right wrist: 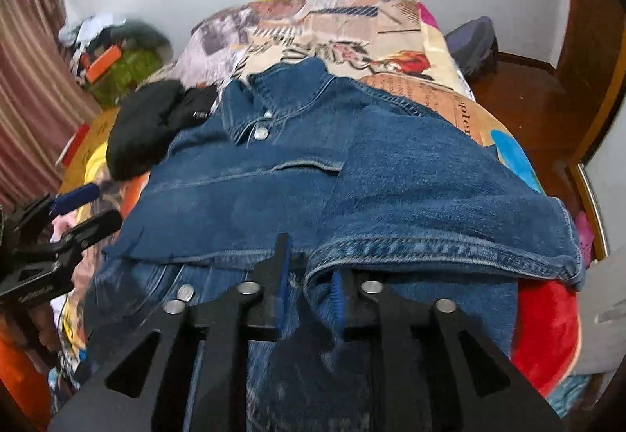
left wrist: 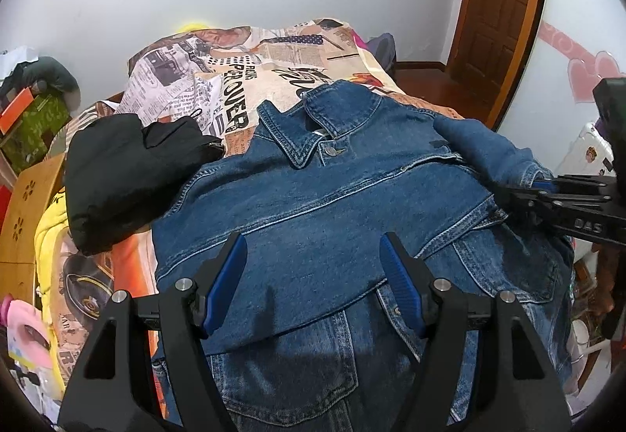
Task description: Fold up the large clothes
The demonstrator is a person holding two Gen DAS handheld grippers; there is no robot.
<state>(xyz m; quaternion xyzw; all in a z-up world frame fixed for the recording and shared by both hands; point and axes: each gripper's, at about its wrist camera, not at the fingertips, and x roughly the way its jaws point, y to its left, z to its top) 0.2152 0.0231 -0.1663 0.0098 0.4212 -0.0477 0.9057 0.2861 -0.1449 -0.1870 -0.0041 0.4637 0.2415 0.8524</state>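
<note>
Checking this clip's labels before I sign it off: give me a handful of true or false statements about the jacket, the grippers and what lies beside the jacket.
1. The right gripper is shut on the denim jacket's sleeve cuff. True.
2. The left gripper clamps the jacket's collar. False: its jaws are spread open above the denim jacket, holding nothing.
3. A black garment lies beside the jacket, on its left. True.
4. The jacket lies on a bare wooden table. False: it lies on a newspaper-print bedspread.
5. The collar button is visible. True.
</note>
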